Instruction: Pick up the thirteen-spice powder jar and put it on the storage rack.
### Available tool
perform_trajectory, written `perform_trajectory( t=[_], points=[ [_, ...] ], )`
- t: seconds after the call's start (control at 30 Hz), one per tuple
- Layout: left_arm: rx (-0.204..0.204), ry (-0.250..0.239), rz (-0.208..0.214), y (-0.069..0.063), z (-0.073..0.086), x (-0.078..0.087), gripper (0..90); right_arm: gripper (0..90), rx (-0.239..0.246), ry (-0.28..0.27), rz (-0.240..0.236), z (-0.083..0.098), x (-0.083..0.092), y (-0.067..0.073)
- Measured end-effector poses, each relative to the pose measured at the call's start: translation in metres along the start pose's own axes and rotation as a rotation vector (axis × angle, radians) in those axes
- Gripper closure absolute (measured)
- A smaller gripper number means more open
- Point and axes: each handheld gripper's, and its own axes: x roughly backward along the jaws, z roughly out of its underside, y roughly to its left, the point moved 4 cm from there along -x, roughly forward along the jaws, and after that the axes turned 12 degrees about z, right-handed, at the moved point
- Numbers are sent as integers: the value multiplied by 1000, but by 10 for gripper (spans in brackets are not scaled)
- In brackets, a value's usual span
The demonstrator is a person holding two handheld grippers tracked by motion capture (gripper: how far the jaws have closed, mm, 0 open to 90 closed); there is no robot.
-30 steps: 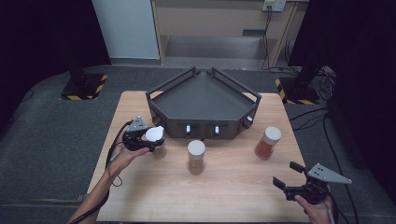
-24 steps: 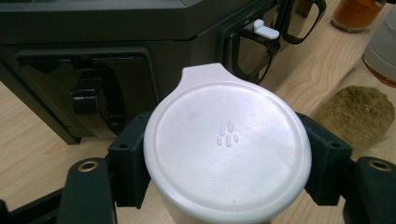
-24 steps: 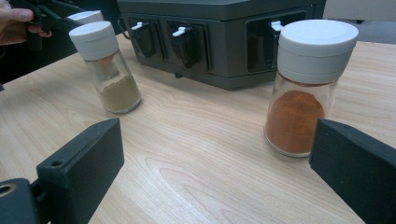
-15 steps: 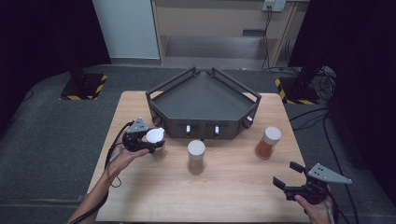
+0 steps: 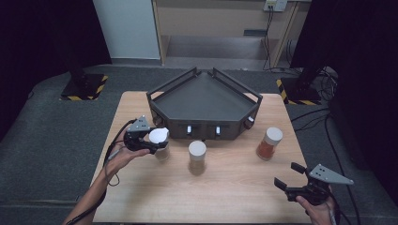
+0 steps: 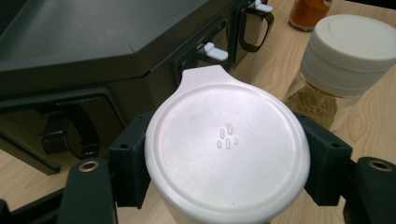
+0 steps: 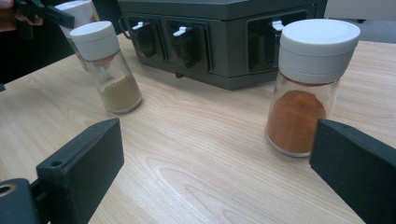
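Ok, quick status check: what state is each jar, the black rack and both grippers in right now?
White-lidded glass jar: lid on, clamped at the lid by the left gripper, beside the rack.
Glass jar of tan powder: upright, lid on, free on the table.
Glass jar of orange powder: upright, lid on, free.
Black angular metal rack: top tray bare.
Right gripper: fingers open, holding nothing.

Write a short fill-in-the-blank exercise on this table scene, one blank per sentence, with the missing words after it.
1. The left gripper is shut on a jar with a ____ lid.
2. The right gripper holds nothing, and its jaws stand ____.
3. The jar of orange powder stands at the ____ end of the row of three jars in the high view.
4. The dark tray on the wooden table holds ____ jars.

Missing words: white; open; right; no
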Motion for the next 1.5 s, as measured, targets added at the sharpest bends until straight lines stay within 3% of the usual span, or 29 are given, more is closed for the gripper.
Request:
perform_trajectory(
  t=[0.17,0.63,1.5],
  points=[
    [-6,-11,6,-2,-11,5,291,28,-4,-4,4,0,0,0],
    [-38,19,55,0,-46,17,291,17,-12,-8,-5,1,0,-2],
    [-38,-6,18,4,-89,46,291,16,-16,-9,-15,2,-1,-3]
  ],
)
